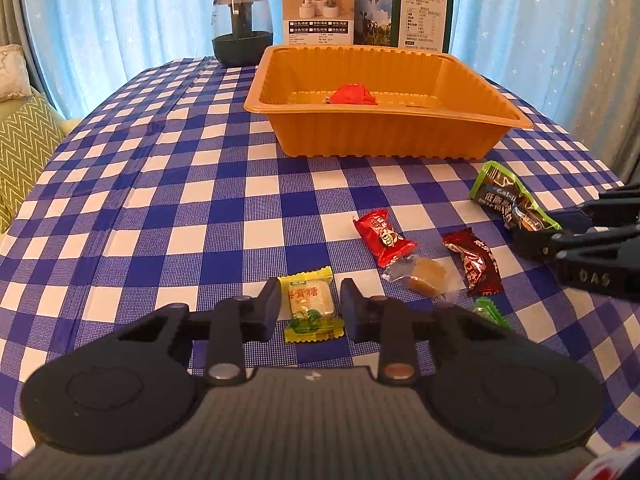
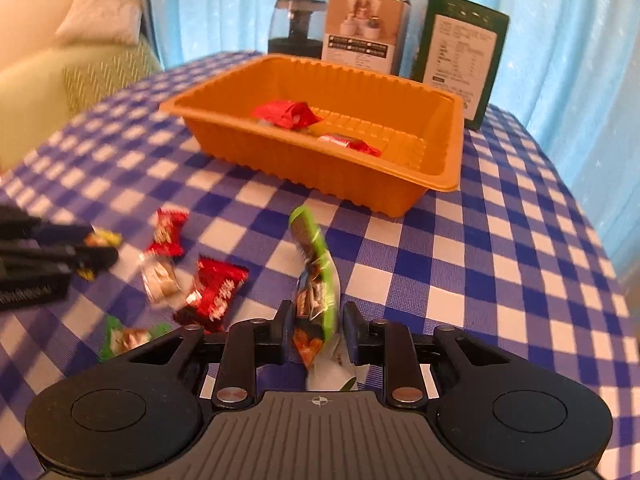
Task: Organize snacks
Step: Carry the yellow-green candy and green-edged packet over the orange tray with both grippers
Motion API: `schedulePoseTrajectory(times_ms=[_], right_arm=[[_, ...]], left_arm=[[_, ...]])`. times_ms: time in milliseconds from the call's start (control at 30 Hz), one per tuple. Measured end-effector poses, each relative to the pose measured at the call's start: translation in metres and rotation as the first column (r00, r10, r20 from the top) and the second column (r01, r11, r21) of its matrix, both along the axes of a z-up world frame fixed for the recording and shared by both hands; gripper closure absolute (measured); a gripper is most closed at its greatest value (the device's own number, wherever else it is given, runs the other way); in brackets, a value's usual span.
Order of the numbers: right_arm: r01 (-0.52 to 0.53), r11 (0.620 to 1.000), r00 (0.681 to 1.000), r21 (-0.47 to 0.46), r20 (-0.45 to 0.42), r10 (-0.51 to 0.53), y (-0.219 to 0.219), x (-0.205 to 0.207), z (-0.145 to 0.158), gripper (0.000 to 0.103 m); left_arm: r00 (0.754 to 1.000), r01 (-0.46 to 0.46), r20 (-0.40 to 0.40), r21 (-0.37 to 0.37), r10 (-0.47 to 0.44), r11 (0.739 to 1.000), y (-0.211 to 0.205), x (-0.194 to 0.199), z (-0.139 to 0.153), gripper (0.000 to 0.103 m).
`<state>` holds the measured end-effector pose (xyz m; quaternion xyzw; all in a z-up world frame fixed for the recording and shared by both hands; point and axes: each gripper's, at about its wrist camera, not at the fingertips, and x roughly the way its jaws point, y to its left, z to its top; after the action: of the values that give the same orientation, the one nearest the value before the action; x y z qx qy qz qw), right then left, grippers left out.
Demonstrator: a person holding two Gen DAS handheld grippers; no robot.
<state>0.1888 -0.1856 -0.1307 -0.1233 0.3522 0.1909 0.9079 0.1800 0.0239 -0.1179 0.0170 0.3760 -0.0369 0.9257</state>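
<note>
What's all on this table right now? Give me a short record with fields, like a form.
Surface: table with blue and white checked cloth
Container: orange tray, holding red-wrapped snacks
Left hand-held gripper: around a yellow and green candy
Right hand-held gripper: shut on a green snack packet
Loose on cloth: red candy, dark red candy, clear-wrapped candy
Behind the tray: dark jar, two boxes
</note>
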Motion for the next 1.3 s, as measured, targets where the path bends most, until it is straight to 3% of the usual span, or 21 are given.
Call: schedulePoseTrajectory(times_ms=[100, 200, 533, 967, 1300], right_arm=[[0.015, 1.000, 1.000, 0.016, -0.009, -0.014, -0.001, 0.001, -0.001, 0.077], [0.053, 0.996, 0.998, 0.065, -0.030, -0.051, -0.005, 0.004, 0.001, 0.078], [0.073, 0.985, 0.997, 0.158, -0.020, -0.070, -0.012, -0.002, 0.018, 0.080], [0.042, 0.967, 0.995, 0.253, 0.076, -0.063, -0.007, -0.011, 0.051, 0.080], [0.060, 0.950, 0.986, 0.305, 0.128, -0.103, -0.005, 0.007, 0.080, 0.080]], left_arm=[[1.000, 0.002, 0.003, -0.002, -0.002, 1.000, 0.001, 0.000, 0.000, 0.074], [1.000, 0.007, 0.003, -0.005, -0.007, 1.000, 0.000, 0.000, 0.000, 0.083], [1.000, -0.004, 0.011, -0.004, 0.004, 1.000, -0.001, -0.004, 0.006, 0.084], [0.996, 0.021, 0.088, -0.045, -0.017, 0.999, -0.014, 0.002, 0.045, 0.084], [0.985, 0.079, 0.155, -0.051, -0.070, 0.996, -0.024, 0.032, 0.075, 0.084]])
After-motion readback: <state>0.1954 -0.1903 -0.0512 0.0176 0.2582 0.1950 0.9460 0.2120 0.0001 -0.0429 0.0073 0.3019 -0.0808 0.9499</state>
